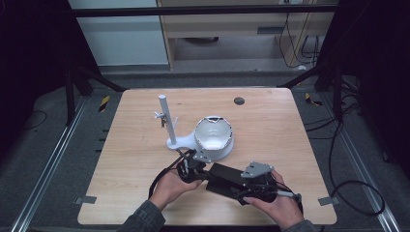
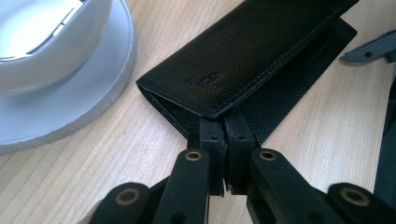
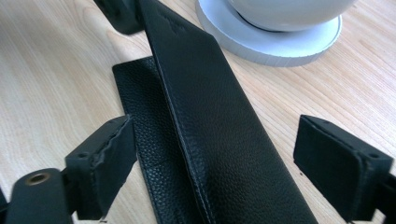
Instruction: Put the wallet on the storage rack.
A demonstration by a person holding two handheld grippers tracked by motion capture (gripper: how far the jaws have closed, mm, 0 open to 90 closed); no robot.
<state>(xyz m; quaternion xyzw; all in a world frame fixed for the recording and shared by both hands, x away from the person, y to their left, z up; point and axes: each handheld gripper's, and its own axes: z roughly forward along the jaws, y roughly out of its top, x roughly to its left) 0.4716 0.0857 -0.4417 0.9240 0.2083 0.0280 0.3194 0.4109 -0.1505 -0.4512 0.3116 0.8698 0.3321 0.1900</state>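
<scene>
A long black leather wallet (image 1: pixel 226 178) lies on the wooden table (image 1: pixel 270 130) near its front edge, its upper flap (image 2: pixel 252 51) lifted a little off the lower one. My left gripper (image 2: pixel 226 136) is shut on the wallet's long edge near one end; in the high view this gripper (image 1: pixel 202 172) sits left of the wallet. My right gripper (image 3: pixel 224 161) stands open, one jaw on each side of the wallet's (image 3: pixel 219 130) other end without touching it. From above, the right gripper (image 1: pixel 244 186) is held in a hand at the front right.
Just behind the wallet stands a white bowl-shaped shell (image 1: pixel 213 135) on a round white base (image 2: pixel 88 88), joined to an upright white post (image 1: pixel 164 116). A small dark disc (image 1: pixel 239 101) sits near the table's far edge. Dark frame legs flank the table.
</scene>
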